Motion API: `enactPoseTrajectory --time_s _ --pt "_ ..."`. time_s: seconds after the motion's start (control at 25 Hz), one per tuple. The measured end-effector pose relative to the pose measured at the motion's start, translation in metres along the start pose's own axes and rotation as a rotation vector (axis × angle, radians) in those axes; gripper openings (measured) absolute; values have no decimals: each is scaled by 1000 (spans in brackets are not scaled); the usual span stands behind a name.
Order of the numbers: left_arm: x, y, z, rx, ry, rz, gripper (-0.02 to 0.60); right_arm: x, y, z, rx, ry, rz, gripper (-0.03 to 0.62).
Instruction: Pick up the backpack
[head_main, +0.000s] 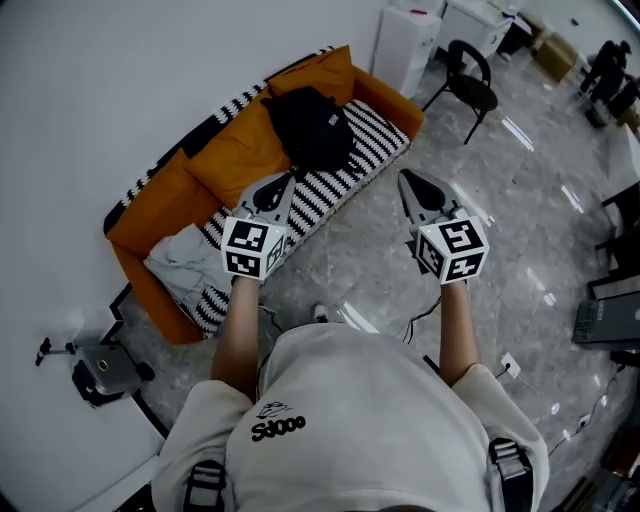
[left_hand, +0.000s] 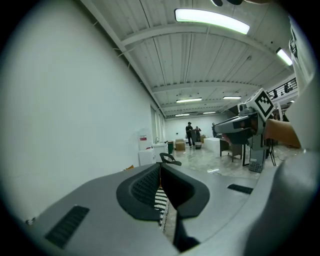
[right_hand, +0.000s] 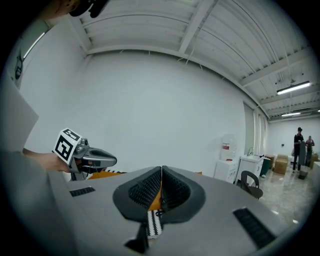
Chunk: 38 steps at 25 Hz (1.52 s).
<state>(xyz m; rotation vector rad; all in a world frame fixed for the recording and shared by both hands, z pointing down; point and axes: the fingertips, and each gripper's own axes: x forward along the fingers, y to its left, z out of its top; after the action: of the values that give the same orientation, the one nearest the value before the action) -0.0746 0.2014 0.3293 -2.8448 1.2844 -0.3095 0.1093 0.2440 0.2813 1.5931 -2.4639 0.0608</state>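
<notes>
Left gripper (head_main: 288, 180) and right gripper (head_main: 406, 178), fingers clenched empty, hover above open floor (head_main: 380, 270) by the sofa (head_main: 150, 262) edge.

White short-sleeved T-shirt (head_main: 350, 420) (small black print), black straps (head_main: 205, 487); grey left gripper (head_main: 290, 177) and right gripper (head_main: 406, 177), black-and-white marker cubes (head_main: 250, 248).

An orange sofa (head_main: 235, 150) stands against the white wall (head_main: 120, 80) on glossy grey floor (head_main: 500, 200).

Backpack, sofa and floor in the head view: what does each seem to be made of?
Backpack: black, matt, slumped softly, so probably woven fabric. Sofa: orange cloth-like upholstery, matt, plump cushions, black-and-white striped seat cover. Floor: grey, marbled, glossy with light streaks; stone or polished tile, unclear which.
</notes>
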Motion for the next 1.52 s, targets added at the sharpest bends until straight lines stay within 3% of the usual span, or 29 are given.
enactPoseTrajectory --time_s 0.44,1.0,1.2,1.52 --pt "46 65 3 -7 -9 5 23 78 -18 11 18 18 -1 34" --pt "106 112 -36 -52 62 5 23 155 -43 -19 35 77 21 34" --pt "150 132 -49 -65 94 20 23 199 -76 -28 40 90 42 34" --pt "260 179 -60 -96 139 42 23 297 -160 -41 50 130 76 34"
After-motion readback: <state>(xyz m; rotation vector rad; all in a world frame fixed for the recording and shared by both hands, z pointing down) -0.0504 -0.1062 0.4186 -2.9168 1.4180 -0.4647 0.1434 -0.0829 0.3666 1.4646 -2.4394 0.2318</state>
